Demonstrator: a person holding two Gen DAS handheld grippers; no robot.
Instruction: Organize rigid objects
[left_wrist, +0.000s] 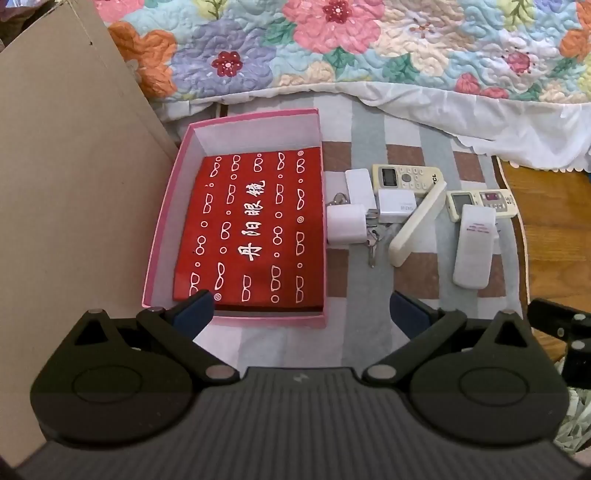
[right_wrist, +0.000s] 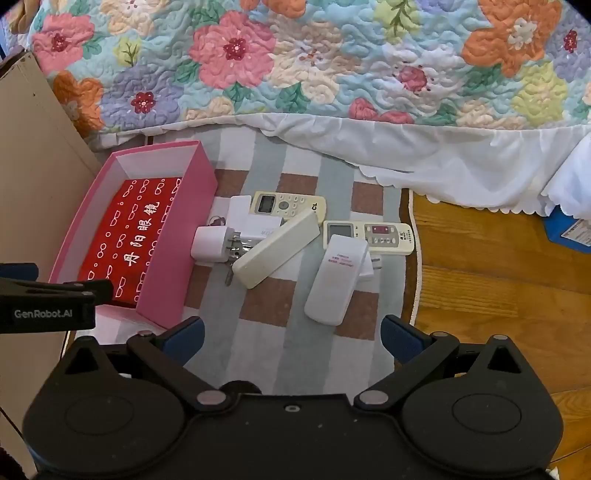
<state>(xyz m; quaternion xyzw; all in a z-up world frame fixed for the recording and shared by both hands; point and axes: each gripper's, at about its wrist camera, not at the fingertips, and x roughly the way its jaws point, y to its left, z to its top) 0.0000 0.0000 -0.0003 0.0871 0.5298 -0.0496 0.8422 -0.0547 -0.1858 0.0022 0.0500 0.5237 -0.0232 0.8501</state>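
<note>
Left wrist view: left tongs (left_wrist: 301, 314) spread wide, nothing between them, hovering over the near wall of the pink box (left_wrist: 162, 225), which holds a red glasses case (left_wrist: 251, 229). Right tongs (right_wrist: 291, 338) likewise released, above the striped mat (right_wrist: 266, 354). Beyond, on the mat: white remote (right_wrist: 336, 282) face down, cream remote (right_wrist: 277, 249) tilted across keys (right_wrist: 229, 275), white charger (right_wrist: 210, 243) just beside the box, two remotes with screens farther back. Floral quilt (right_wrist: 295, 62) behind.
</note>
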